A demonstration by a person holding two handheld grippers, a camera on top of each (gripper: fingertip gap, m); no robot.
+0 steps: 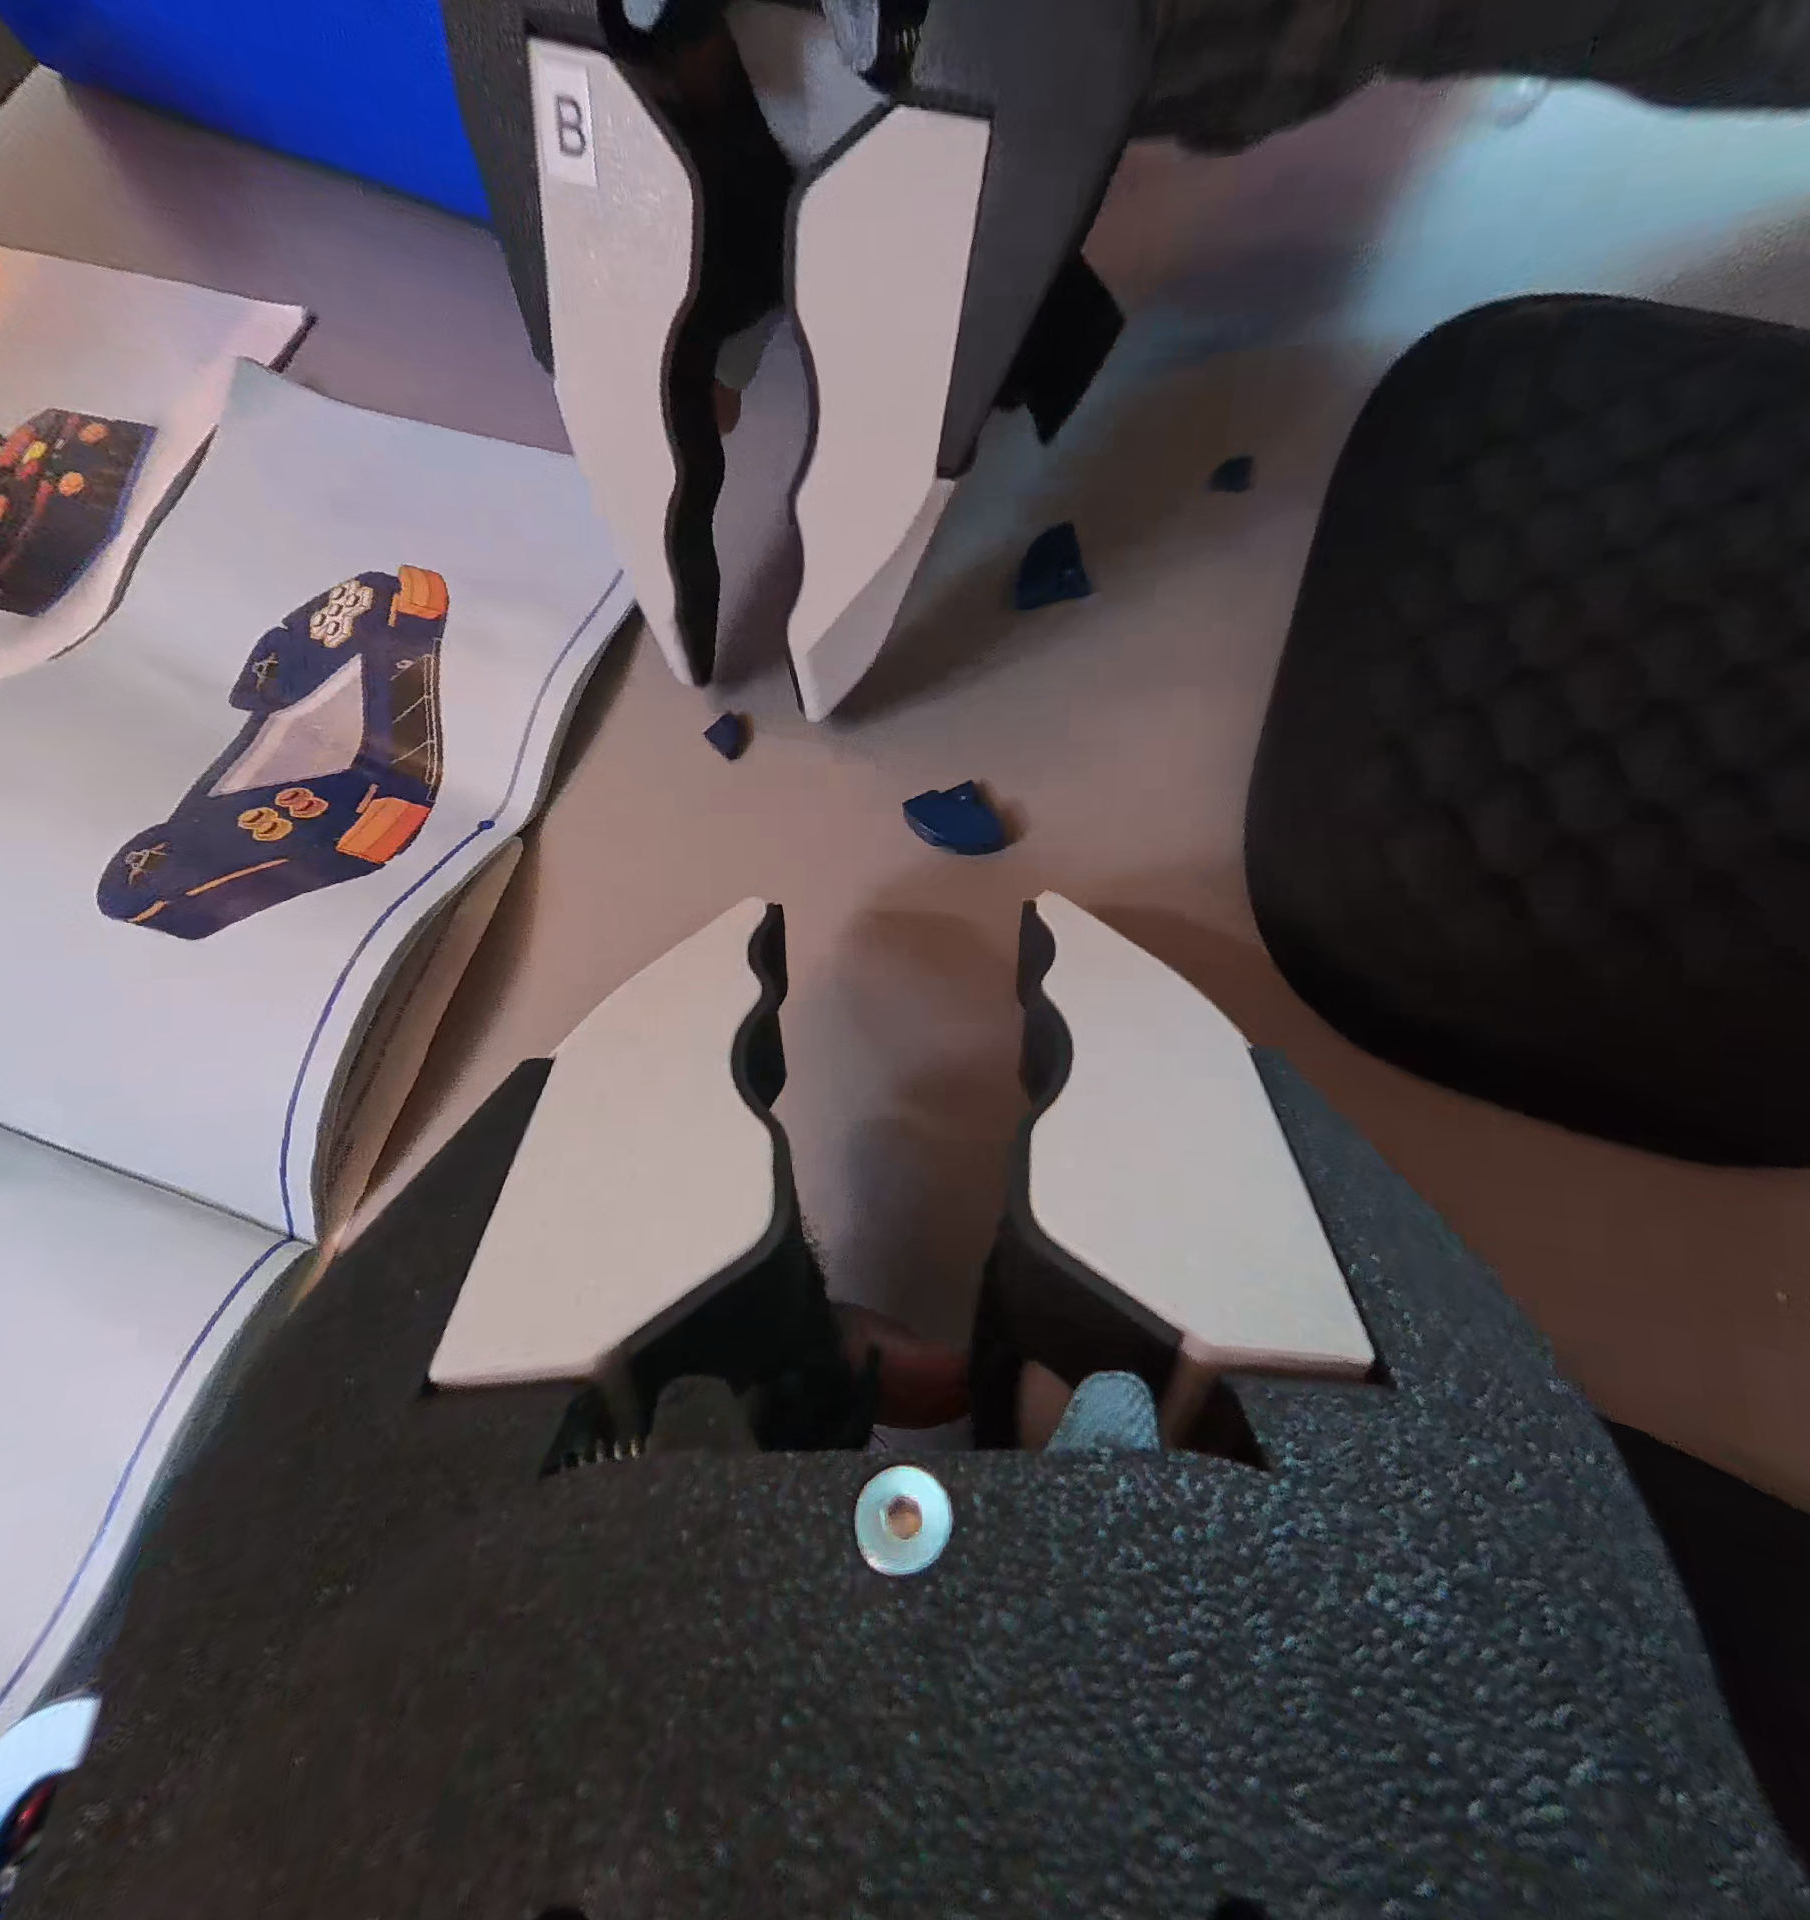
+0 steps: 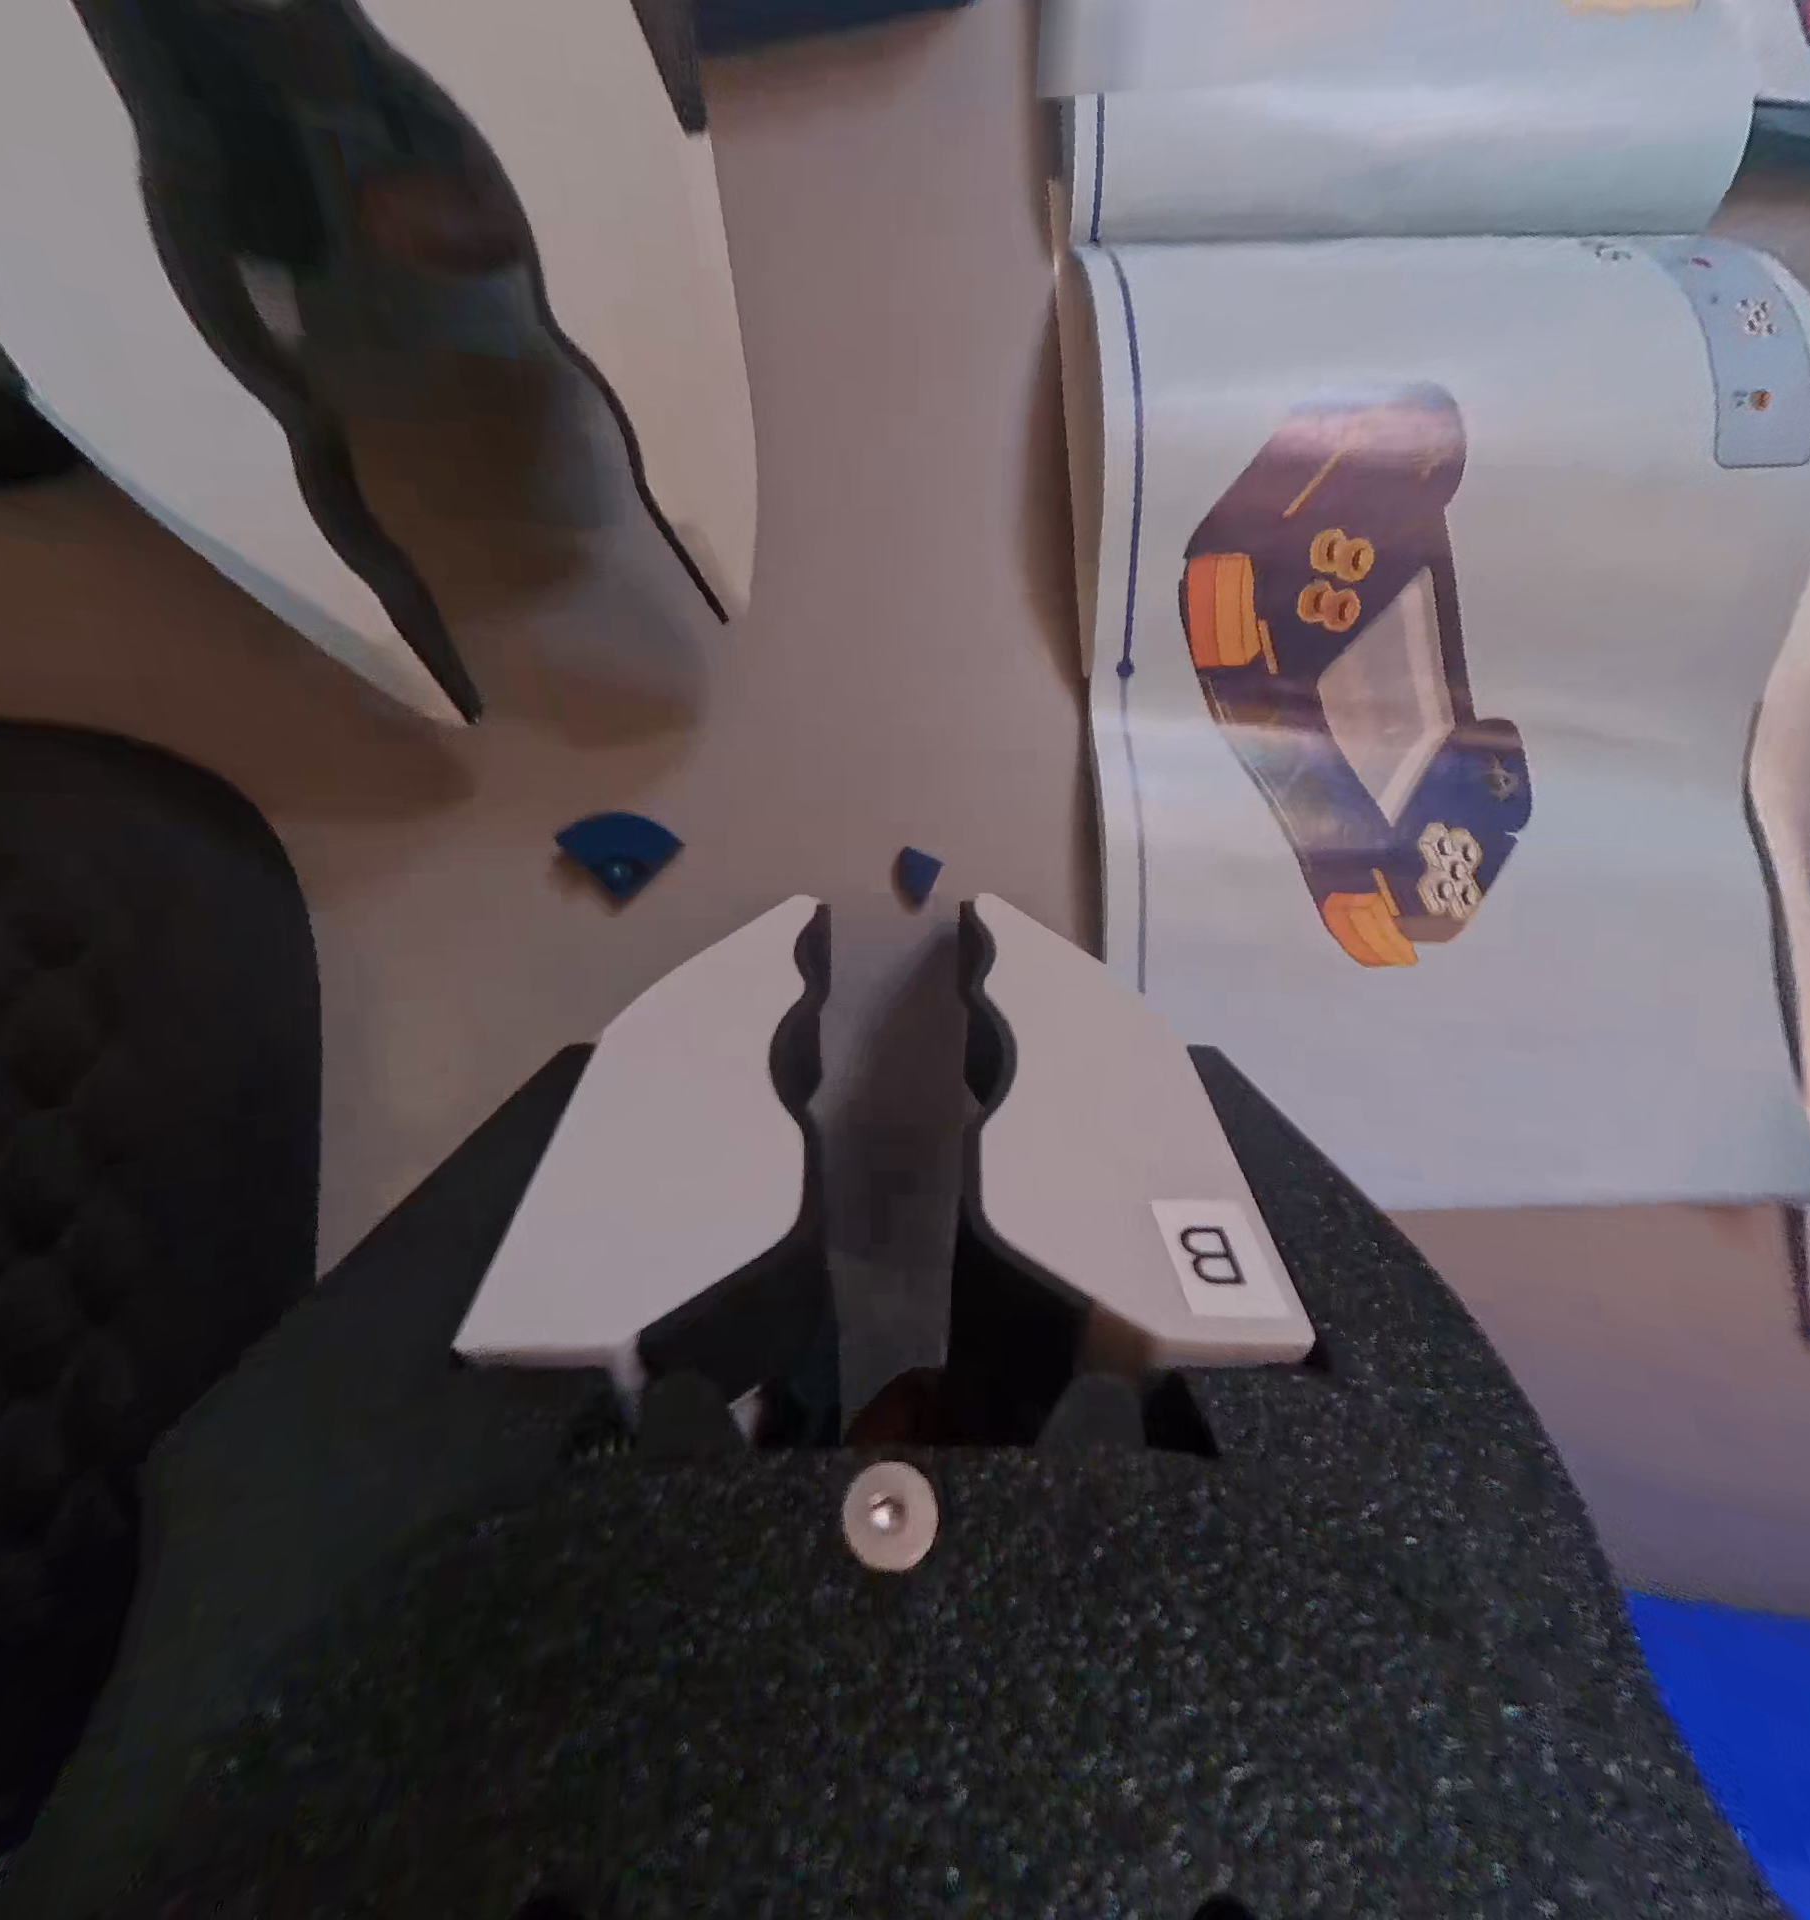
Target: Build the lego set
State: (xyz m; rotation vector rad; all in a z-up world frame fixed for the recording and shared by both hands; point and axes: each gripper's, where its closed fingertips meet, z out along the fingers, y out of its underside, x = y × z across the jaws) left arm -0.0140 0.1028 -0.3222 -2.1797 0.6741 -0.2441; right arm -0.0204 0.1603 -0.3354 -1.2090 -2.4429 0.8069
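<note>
Small blue piece point(image 2: 917, 871) just beyond right hand-held gripper point(image 2: 893, 909) tips.

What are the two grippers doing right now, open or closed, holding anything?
Left gripper: open, holding nothing, above the table near the fan-shaped blue piece.
Right gripper: open a little, holding nothing, tips just short of the small blue piece.

It looked like an office or hobby desk. A plain beige worktop point(image 1: 1140, 935) carried an open instruction booklet point(image 1: 205, 935) with printed building pictures, a few loose dark-blue bricks point(image 1: 953, 821), and a black padded mesh cushion point(image 1: 1587, 727), like an office chair's seat, at the edge.
</note>
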